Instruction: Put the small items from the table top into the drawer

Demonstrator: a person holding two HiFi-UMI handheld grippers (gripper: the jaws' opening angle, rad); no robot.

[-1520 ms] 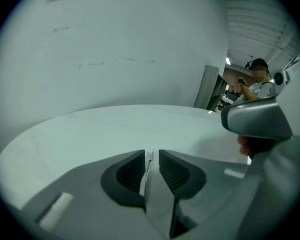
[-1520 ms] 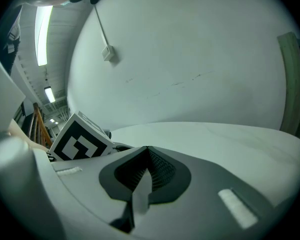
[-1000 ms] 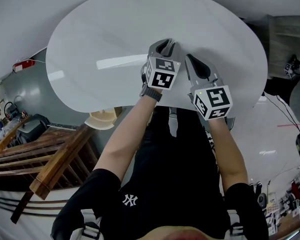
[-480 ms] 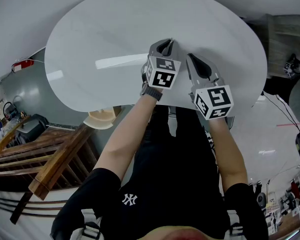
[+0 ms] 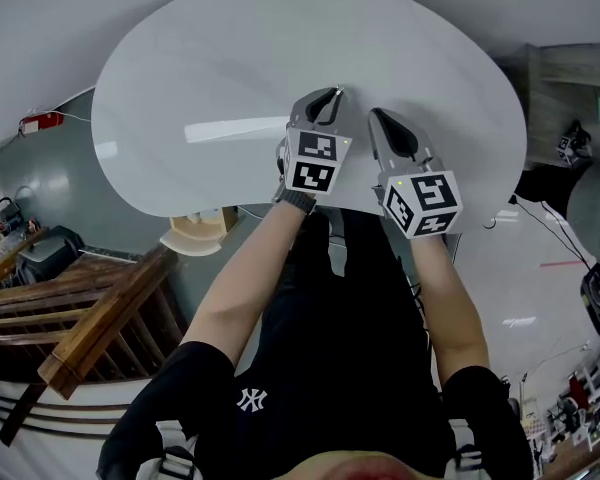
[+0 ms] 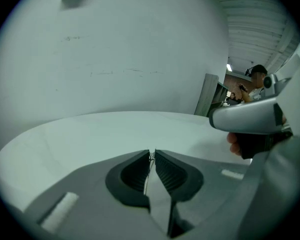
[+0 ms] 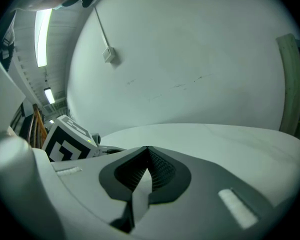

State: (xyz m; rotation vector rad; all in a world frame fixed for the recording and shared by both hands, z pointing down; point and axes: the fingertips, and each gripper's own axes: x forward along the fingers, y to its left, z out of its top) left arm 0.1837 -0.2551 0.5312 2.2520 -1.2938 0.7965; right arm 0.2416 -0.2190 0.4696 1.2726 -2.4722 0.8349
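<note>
Table (image 5: 200, 68): round, white; no small items seen on it.
Left gripper (image 5: 332, 94): over the table's 6 o'clock edge; jaws pressed together, nothing held.
Right gripper (image 5: 376, 118): just beside, at its 3 o'clock; jaws together, empty.
Items, drawer: not in view.
Risk: both grippers crowd one spot and could collide; closed tips could strike the edge.

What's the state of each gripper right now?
Left gripper: closed, jaws together, nothing identifiable between them.
Right gripper: closed, empty.
</note>
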